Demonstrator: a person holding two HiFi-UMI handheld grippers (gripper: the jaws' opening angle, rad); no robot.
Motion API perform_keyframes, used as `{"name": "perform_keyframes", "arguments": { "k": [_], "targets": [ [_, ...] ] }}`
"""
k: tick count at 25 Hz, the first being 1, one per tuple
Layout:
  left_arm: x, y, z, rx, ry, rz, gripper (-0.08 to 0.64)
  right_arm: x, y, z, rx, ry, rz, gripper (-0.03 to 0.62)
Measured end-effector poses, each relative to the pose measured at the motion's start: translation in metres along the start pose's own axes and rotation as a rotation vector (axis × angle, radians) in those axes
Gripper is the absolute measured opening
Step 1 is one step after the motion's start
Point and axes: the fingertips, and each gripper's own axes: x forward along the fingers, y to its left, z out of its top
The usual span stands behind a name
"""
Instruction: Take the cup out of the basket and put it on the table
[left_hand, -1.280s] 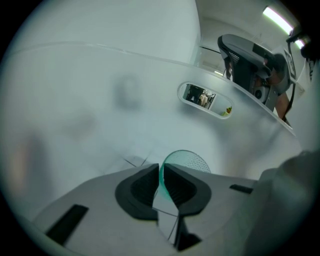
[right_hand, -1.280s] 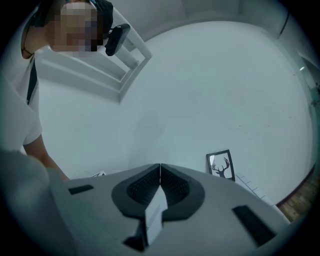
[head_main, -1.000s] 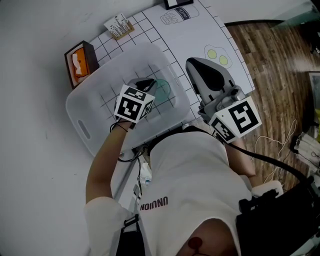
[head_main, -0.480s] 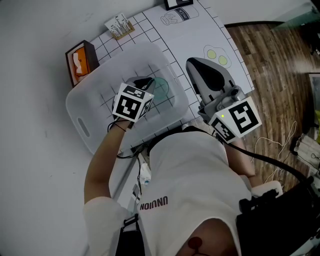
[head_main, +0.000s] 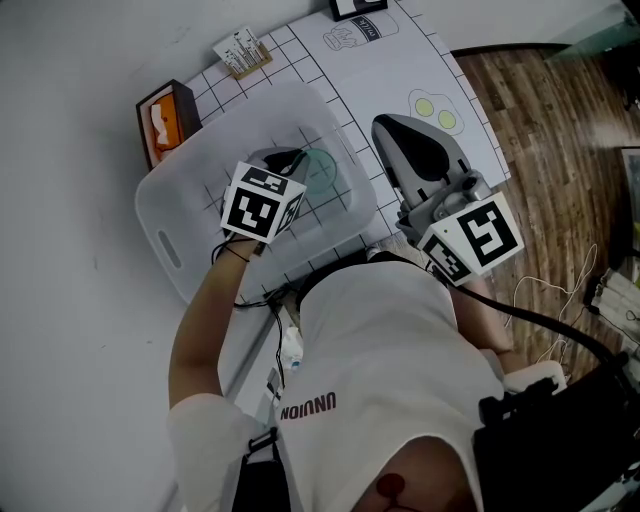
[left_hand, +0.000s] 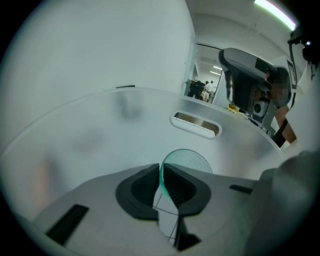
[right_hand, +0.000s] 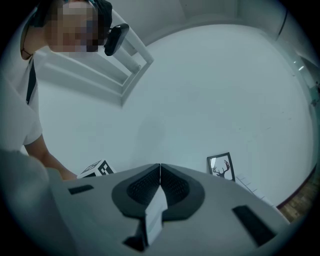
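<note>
At the far left an orange box (head_main: 165, 118) sits on the table (head_main: 370, 60), just beside the white basket (head_main: 165, 245). The left gripper (left_hand: 161, 187) reaches down inside that basket with its jaws pressed onto the thin rim of the green cup (left_hand: 189, 161), one jaw inside the wall and one outside. Over the last second this gripper has drifted a little up and to the left in the head view, and the cup has gone with it, keeping its place at the jaw tips. That suggests the grip is firm and the lift is starting. The cup still shows within the basket's walls, so it is not out yet. Whether its base has left the basket floor cannot be told.

What remains, as I judge it, is to raise the cup above the rim, carry it to the checked part of the table and set it down upright. A pinch on a thin rim may let the cup swing or tilt.

Further right, the right gripper (right_hand: 160, 182) has not moved. It is held near the person's chest, jaws closed together with nothing between them.
</note>
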Motion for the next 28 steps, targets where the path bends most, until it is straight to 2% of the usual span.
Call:
{"name": "perform_keyframes", "arguments": {
  "k": [12,19,28],
  "targets": [
    [-0.013,0.001,0.008,0.031,-0.018,0.051,0.037,-0.008,0.006,0.005,-0.006,-0.015,0.011,0.020],
    [-0.026,0.000,0.016,0.057,-0.072,0.092,0.035,-0.014,0.011,0.005,-0.014,-0.025,0.018,0.020],
    [-0.047,-0.001,0.025,0.050,-0.128,0.116,0.034,-0.016,0.020,0.006,-0.025,-0.031,0.034,0.020]
  ]
}}
